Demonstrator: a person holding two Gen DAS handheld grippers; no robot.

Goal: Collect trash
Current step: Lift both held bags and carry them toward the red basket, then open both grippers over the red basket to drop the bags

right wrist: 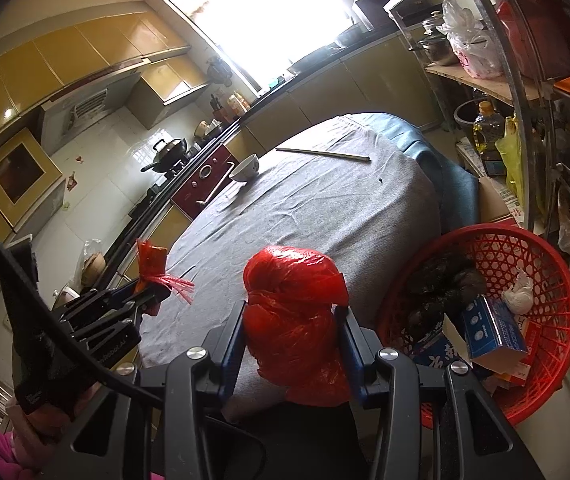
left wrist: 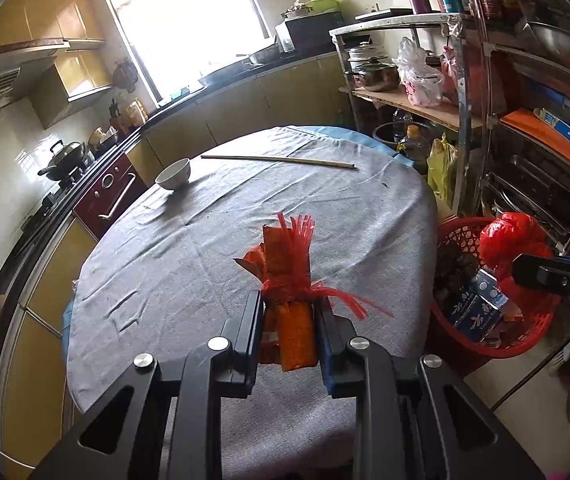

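My left gripper [left wrist: 288, 312] is shut on an orange wrapper bundle tied with red plastic strips [left wrist: 288, 268], held over the near part of the grey-clothed table [left wrist: 245, 208]. It also shows in the right wrist view [right wrist: 153, 264]. My right gripper [right wrist: 291, 316] is shut on a crumpled red plastic bag [right wrist: 293, 312], held over the table's right edge beside the red basket [right wrist: 525, 264]. That bag also shows in the left wrist view [left wrist: 509, 240], above the basket [left wrist: 457, 232]. The basket holds a blue-and-white box [right wrist: 493, 328], dark stuff and a white paper wad [right wrist: 519, 292].
A white bowl [left wrist: 174, 174] and a pair of chopsticks [left wrist: 277, 160] lie at the table's far end. A metal shelf rack [left wrist: 525, 100] with pots, bags and bottles stands to the right. Kitchen counter and stove [left wrist: 65, 160] run along the left.
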